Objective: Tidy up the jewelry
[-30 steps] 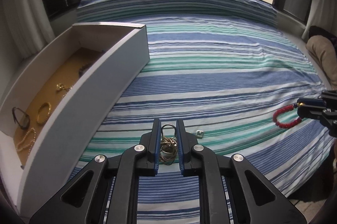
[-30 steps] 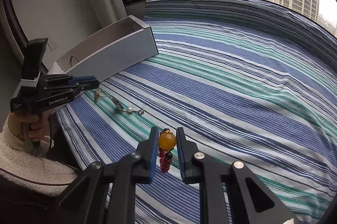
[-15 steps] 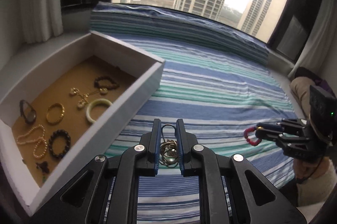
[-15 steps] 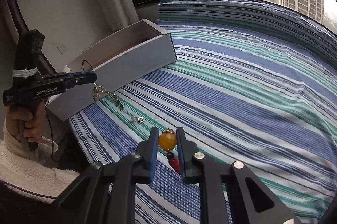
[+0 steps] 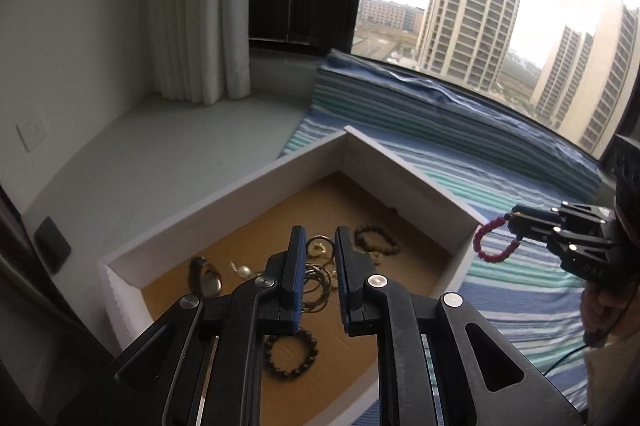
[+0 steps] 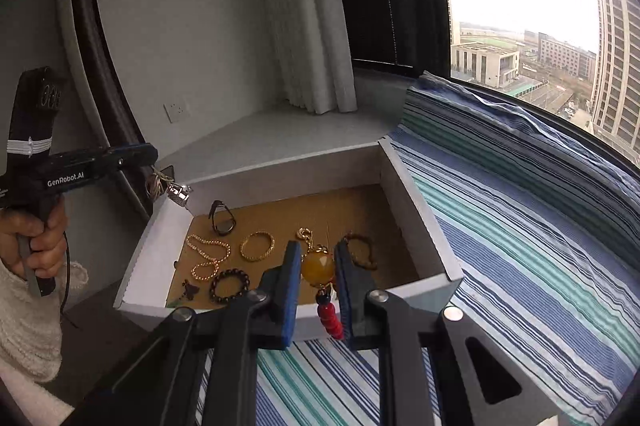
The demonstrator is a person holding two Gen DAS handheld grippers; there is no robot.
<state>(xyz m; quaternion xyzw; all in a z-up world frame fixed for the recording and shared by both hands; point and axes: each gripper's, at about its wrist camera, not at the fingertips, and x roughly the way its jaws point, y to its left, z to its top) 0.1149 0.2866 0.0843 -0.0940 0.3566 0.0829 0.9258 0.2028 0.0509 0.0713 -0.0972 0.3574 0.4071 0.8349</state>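
My left gripper (image 5: pixel 320 246) hangs over the open white box (image 5: pixel 224 201), shut on a tangled metal chain necklace (image 5: pixel 318 278). In the right wrist view the left gripper (image 6: pixel 148 151) is at the box's left corner, the necklace (image 6: pixel 162 181) dangling below it. My right gripper (image 6: pixel 318 266) is shut on the amber bead (image 6: pixel 318 268) of a red bead bracelet (image 6: pixel 328 318), above the near wall of the box (image 6: pixel 288 177). The left wrist view shows the right gripper (image 5: pixel 512 220) just right of the box, the bracelet (image 5: pixel 494 242) looping beneath.
On the box's brown floor lie a dark bead bracelet (image 6: pixel 230 284), a gold bangle (image 6: pixel 258 246), a gold bead chain (image 6: pixel 208 256) and several other pieces. The box sits on a striped bedspread (image 6: pixel 520 246) beside a grey window ledge (image 5: pixel 160 153) with a white curtain (image 5: pixel 200 5).
Both grippers have risen from the bedspread and swung left to the box, each carrying its piece. The necklace's trailing end has come up off the bed.
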